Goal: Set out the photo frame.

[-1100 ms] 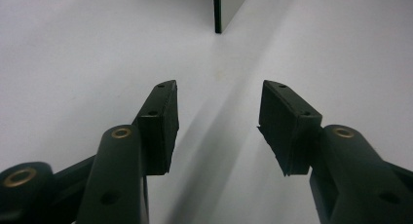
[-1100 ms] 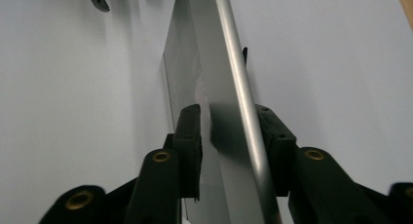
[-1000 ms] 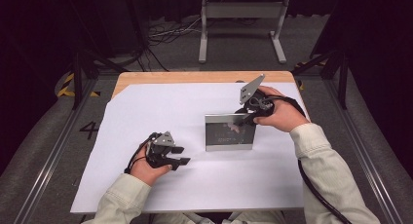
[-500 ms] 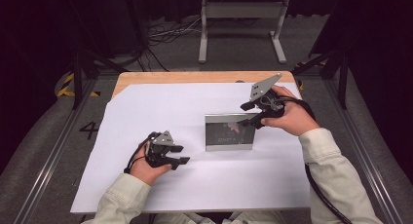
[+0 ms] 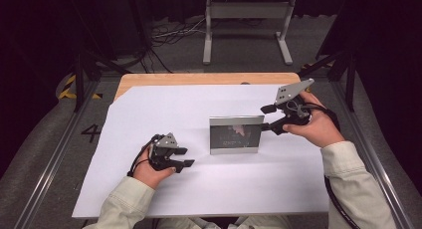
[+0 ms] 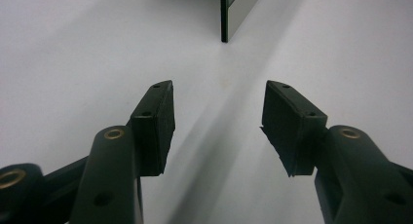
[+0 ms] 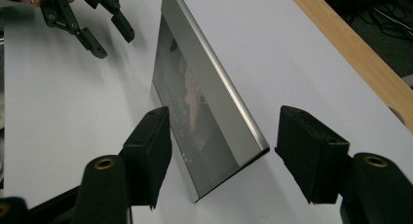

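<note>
Dark room, cables and a metal stand on the floor out back, and I'm working on a wooden table (image 5: 149, 79) covered by a big white sheet (image 5: 164, 114). The one thing that matters is the silver picture frame (image 5: 236, 134), standing upright on its long edge, leaning back a little.

My right gripper (image 5: 269, 118) sits just off the frame's end. In the right gripper view its jaws are spread wide with the frame's near corner (image 7: 214, 136) sitting between them, neither pad touching it. Those jaws have just been opening, so the frame is standing on its own now. My left gripper (image 5: 185, 157) is parked on the other side, jaws also spread with nothing between them; in the left gripper view the frame's edge (image 6: 225, 14) is straight ahead of the tips and well apart from them.

What worries me: the frame looks tippy. The corner is still inside the right jaws, so if I drag that hand sideways instead of pulling straight back, a pad could clip the edge and knock it flat or skid it across the paper. Same if the cable (image 5: 343, 209) snags.

Compared with a second ago: the right hand was up over the frame's top corner and has since slid off to its end, away from the left gripper. Frame and left hand look unmoved.
</note>
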`<state>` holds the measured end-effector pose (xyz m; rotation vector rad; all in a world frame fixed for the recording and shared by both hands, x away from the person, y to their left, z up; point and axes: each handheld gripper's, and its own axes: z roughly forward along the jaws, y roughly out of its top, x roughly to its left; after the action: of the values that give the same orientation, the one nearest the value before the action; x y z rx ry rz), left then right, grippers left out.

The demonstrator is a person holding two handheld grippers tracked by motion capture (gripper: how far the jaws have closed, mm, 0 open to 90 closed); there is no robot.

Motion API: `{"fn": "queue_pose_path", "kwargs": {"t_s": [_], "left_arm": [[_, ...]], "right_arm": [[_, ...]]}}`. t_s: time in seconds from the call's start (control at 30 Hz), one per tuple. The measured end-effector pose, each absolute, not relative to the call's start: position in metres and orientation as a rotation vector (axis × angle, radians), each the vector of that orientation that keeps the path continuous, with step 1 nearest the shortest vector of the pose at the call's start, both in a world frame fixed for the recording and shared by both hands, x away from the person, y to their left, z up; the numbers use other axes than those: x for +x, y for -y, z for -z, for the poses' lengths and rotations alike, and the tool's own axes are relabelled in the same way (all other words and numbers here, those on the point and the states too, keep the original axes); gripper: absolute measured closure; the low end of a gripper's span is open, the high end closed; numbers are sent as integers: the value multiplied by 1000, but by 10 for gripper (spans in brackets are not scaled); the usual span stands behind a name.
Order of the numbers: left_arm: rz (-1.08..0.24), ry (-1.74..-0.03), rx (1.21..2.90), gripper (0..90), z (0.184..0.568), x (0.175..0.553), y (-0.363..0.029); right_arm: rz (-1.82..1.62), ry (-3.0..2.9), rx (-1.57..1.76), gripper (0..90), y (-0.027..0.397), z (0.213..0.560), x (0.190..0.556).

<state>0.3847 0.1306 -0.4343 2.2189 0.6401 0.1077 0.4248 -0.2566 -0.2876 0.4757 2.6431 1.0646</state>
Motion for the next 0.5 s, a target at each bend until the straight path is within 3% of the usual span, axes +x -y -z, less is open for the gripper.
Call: {"fn": "queue_pose_path", "kwargs": {"t_s": [0.5], "left_arm": [[-114, -657, 2215, 465, 436, 386, -133]], "right_arm": [[-1094, -2590, 585, 382, 291, 292, 415]]}}
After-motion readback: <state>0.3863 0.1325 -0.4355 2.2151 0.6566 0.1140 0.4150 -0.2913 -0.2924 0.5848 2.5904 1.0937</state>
